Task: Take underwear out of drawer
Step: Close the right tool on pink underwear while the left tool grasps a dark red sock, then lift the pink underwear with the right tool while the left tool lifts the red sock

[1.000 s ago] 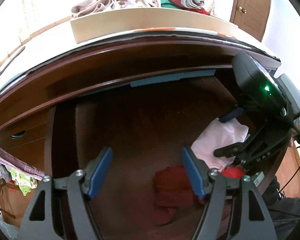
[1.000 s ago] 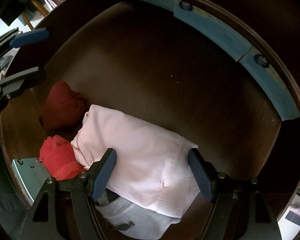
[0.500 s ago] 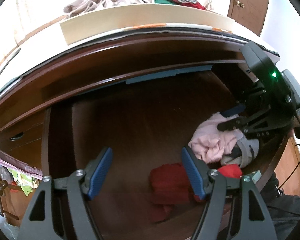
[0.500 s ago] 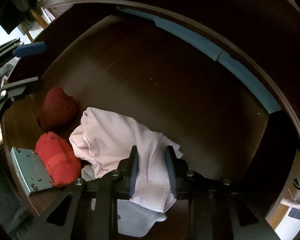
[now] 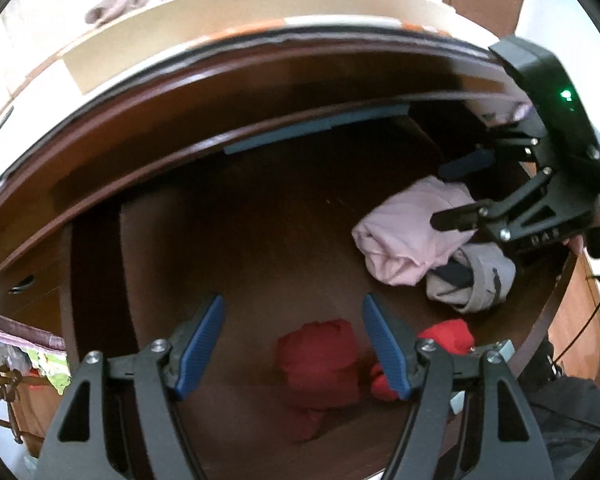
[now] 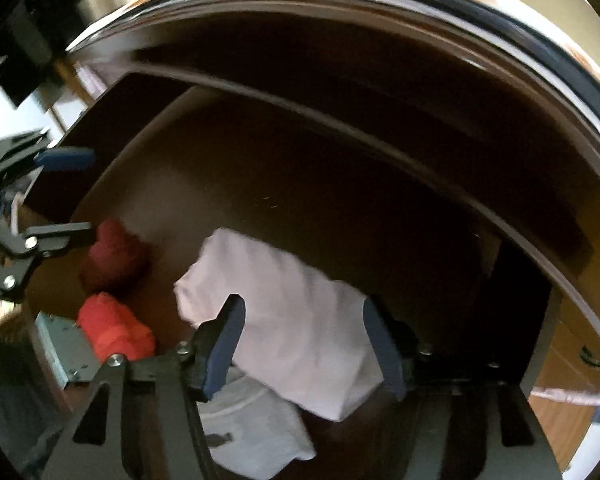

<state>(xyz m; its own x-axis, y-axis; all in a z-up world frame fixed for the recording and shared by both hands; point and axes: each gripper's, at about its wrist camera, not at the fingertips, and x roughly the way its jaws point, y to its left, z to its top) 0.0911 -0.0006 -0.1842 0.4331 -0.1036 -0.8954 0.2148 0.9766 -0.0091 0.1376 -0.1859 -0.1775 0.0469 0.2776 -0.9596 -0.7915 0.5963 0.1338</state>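
Right gripper [image 6: 304,344] jaws just reopened, pink underwear [image 6: 296,320] loose between them. Re-close deeper on a thick fold. Left gripper [image 5: 292,348] open, empty.

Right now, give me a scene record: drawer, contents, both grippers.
drawer: open
contents: pink garment lying partly over grey garment; dark red bundle; bright red bundle
left gripper: open, empty, over dark red bundle
right gripper: jaws have just been opening; pink garment between them, pads not visibly pressing
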